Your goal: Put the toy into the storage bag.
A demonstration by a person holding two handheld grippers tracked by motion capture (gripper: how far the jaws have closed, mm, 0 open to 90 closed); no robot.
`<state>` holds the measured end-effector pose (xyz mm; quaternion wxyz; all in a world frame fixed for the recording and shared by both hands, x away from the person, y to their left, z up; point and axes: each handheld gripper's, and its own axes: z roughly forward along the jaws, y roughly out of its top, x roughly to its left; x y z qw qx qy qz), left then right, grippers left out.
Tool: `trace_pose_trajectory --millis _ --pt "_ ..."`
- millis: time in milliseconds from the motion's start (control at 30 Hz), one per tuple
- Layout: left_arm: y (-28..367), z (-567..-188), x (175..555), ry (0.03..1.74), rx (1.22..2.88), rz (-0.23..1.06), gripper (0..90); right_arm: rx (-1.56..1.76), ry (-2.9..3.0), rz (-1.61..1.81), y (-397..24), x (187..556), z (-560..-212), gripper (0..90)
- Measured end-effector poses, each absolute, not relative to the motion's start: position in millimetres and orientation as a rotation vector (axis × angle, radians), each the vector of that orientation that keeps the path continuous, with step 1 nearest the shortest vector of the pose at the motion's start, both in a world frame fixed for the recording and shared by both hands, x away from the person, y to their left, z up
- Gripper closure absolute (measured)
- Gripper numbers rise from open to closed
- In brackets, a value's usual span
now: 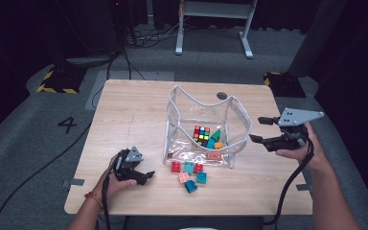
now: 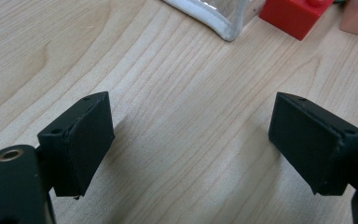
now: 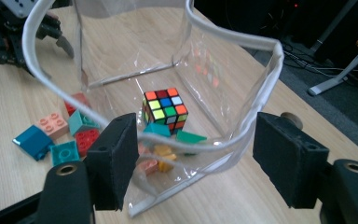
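- Right gripper (image 1: 258, 129), jaws gaping wide, is hovering beside a clear bag (image 1: 236, 125), gripping nothing.
- Left gripper (image 1: 146, 176), jaws parted and empty, is resting near loose bricks (image 1: 188, 173).

Dark room, grey carpet floor (image 1: 24, 120) w/ "4" mark (image 1: 67, 124), white desk frame (image 1: 214, 24) behind, hazard-tape plates (image 1: 57, 79).

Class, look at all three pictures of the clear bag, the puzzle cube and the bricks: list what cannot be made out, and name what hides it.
- Bricks in the clear bag, high view: too small and glare-hazed to count.
- Puzzle cube, right gripper view: its far and bottom faces are turned away.
- Red brick, left gripper view: cut off by the top edge.
- Orange brick, right gripper view: blurred behind the bag's white rim.
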<state>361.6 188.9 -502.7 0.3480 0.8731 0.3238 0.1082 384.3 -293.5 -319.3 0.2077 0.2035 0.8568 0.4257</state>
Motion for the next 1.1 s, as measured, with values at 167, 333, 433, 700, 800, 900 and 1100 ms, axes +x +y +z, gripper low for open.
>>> trace_pose_trajectory --millis 167,333,433,700,800,900,1100 --pt "188.9 -502.7 361.6 0.839 2.264 0.28 14.1 0.59 2.396 1.225 -300.5 371.8 -340.9 32.5" --pt "188.9 -502.7 361.6 0.84 2.263 0.281 14.1 0.59 2.42 1.223 -301.9 362.7 -363.8 33.3" --pt "188.9 -502.7 361.6 0.838 2.265 0.281 14.1 0.614 2.439 1.236 -300.9 357.8 -377.9 33.9" --pt "188.7 -502.7 361.5 0.84 2.263 0.283 14.2 0.592 2.521 1.238 -288.8 349.3 -416.2 34.9" --pt "188.8 -502.6 361.4 0.841 2.265 0.283 14.1 0.574 2.551 1.258 -280.3 346.6 -425.9 35.2" --pt "188.7 -502.7 361.5 0.841 2.263 0.283 14.1 0.548 2.58 1.258 -270.0 344.7 -435.9 35.4" --pt "188.7 -502.7 361.5 0.84 2.263 0.284 14.2 0.497 2.649 1.258 -246.4 342.8 -452.7 36.5"
